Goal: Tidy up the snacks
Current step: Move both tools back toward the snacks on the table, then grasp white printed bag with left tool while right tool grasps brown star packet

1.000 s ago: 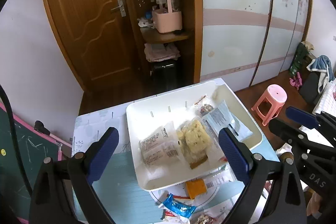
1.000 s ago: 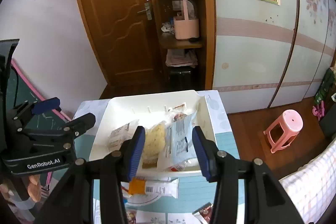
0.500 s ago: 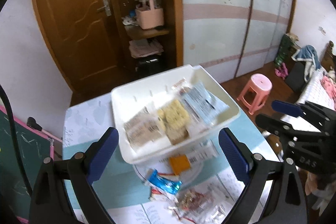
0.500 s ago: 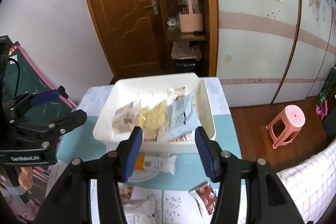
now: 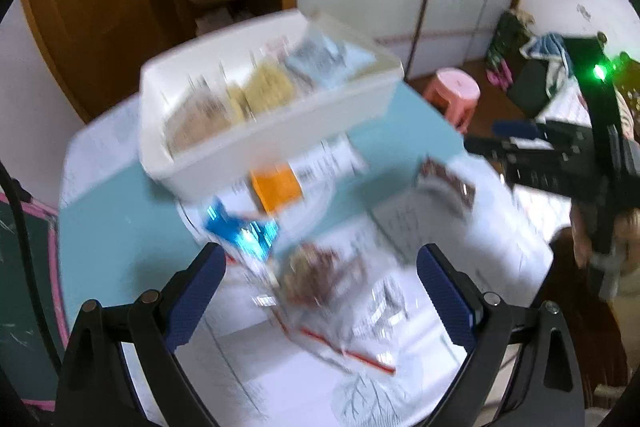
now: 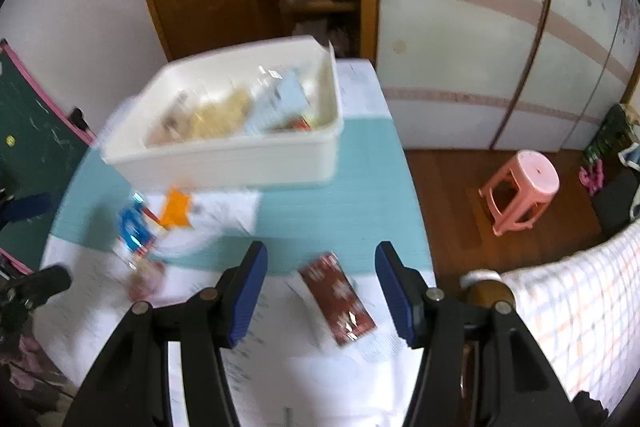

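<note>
since the earlier frame both tools have dropped toward the near end of the desk, so the white bin now sits farther up in each view and the loose packets fill the foreground.

left wrist view: the left tool stands wide with nothing gripped; a clear packet of brownish snacks lies on the desk between its pads, untouched as far as the blur allows. beyond it lie one blue packet, one orange-and-white packet just in front of the white bin, and one dark red packet off to the right. the bin holds at least three packets, perhaps four; the blur stops a firm count. risk: the clear packet is slick and crinkly, so a close on one edge could let it slide out, and its contents look brittle enough to crush under a hard squeeze.

right wrist view: the right tool has its jaws opening, medium-wide, empty; the dark red packet lies flat on the desk between the pads, not touched. one bin, one blue packet, one orange-and-white packet, one pink stool on the floor. risk: the red packet lies flat and near the desk's right edge, so the pads may skid over it or push it off; both tools working close together could also collide.
</note>
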Demonstrator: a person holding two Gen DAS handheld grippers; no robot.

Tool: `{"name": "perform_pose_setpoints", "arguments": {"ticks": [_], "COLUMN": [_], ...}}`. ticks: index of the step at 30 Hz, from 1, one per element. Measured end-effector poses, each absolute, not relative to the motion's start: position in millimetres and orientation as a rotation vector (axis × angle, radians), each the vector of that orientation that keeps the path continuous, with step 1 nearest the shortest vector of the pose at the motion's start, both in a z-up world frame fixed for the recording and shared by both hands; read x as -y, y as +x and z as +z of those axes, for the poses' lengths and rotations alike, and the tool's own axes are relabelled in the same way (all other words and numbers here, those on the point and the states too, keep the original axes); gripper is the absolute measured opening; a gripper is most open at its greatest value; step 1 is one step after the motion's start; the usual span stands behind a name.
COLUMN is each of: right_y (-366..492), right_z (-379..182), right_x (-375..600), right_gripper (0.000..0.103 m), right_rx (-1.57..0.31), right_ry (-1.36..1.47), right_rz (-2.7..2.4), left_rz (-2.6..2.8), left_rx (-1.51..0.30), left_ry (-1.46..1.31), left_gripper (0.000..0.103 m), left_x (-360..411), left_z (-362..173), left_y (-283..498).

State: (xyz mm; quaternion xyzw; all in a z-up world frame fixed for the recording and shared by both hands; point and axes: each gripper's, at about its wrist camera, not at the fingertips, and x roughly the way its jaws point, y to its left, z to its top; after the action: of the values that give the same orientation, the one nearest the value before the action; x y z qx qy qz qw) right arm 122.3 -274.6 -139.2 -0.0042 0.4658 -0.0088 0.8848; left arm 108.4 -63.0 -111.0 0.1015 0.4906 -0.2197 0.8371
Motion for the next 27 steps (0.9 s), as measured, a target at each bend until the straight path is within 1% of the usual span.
{"name": "perform_pose_setpoints", "arguments": {"ticks": [5, 10, 20, 21, 22, 23, 25, 27], "right_y": [118.5, 122.5, 128.1, 126.8, 126.2, 125.1, 120.9, 114.7], "right_z": [-175.4, -203.4, -221.8, -221.1, -219.3, -217.8, -215.7, -213.2], "right_x": [287.3, 286.8, 271.5, 270.8, 269.3, 267.3, 260.5, 252.2], "right_gripper": [0.057, 0.057, 0.057, 0.056, 0.051, 0.051, 0.047, 0.045], "right_rx": [-1.036, -1.089, -1.079, -1.071, -1.064, -1.063, -1.062, -1.065], "right_ry": [0.002, -0.008, -0.078, -0.079, -0.084, -0.093, -0.107, -0.118], "right_rz": [-0.048, -0.055, -0.018, -0.012, -0.004, 0.010, 0.036, 0.058], "left_rz": [-0.497, -0.525, -0.543, -0.540, -0.536, -0.529, -0.516, -0.495], "left_rx": [-1.115, -1.177, -1.243, -1.249, -1.252, -1.255, -1.262, -1.261], "left_ry": [0.248, 0.264, 0.274, 0.271, 0.269, 0.268, 0.268, 0.274], "left_gripper": [0.096, 0.096, 0.096, 0.096, 0.096, 0.096, 0.096, 0.093], "left_x": [66.5, 72.4, 89.1, 90.6, 91.5, 92.6, 94.9, 97.2], "left_z": [-147.1, -170.4, -195.8, -197.9, -199.8, -202.0, -206.1, -209.0], "left_y": [88.8, 76.6, 82.3, 84.0, 85.6, 87.7, 91.7, 95.8]}}
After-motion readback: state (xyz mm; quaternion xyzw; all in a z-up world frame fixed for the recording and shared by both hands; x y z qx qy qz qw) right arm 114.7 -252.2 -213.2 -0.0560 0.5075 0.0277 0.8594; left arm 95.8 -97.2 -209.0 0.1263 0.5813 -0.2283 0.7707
